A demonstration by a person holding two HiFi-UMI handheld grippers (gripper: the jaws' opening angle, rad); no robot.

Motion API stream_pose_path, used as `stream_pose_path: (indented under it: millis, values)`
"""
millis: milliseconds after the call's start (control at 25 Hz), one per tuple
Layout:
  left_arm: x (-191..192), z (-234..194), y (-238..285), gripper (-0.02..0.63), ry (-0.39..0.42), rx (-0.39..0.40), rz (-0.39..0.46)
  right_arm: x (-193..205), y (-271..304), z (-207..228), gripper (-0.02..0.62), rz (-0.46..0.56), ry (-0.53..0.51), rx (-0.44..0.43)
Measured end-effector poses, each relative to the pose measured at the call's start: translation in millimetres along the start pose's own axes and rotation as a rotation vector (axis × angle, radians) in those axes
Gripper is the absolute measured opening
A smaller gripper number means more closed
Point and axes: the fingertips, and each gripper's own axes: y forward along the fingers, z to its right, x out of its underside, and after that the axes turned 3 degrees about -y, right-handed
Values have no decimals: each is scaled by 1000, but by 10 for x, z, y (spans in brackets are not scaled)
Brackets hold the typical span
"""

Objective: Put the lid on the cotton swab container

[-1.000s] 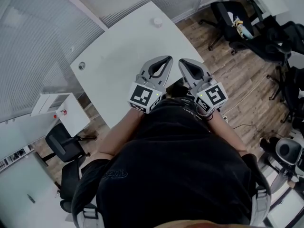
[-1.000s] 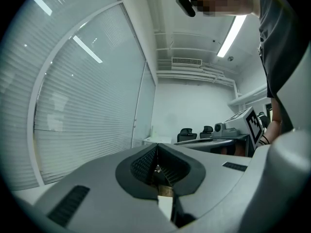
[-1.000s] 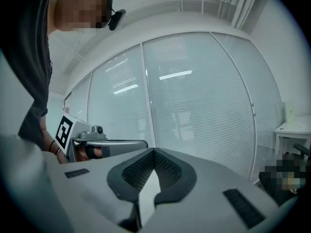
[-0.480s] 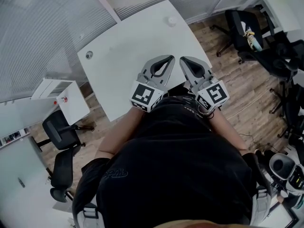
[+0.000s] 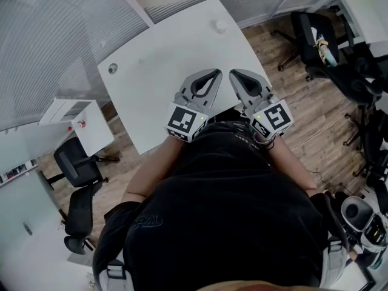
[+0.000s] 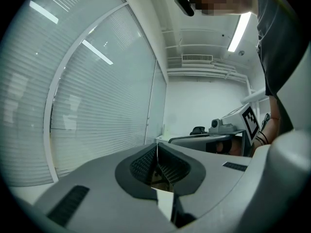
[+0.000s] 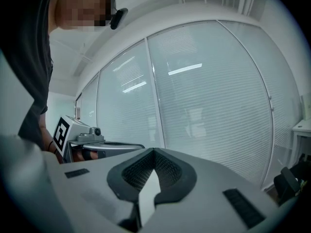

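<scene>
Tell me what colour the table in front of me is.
The table is plain white. The head view shows it best.

The right gripper has its jaws closed tip to tip, with nothing between them. Beyond them stands a glass wall with slatted blinds. At the left is the left gripper with its marker cube. A dark shape at the lower right may be a chair.
</scene>
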Motion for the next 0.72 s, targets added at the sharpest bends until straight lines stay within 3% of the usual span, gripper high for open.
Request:
stream_pose_path:
  millis: [440,720]
  values:
    - [11,-195,424,18,20,-21,-16,57,93,459,21,-22,33,17]
    - [230,-389,790,20,31,-31,-86,109,205,778,21,-42,57,11]
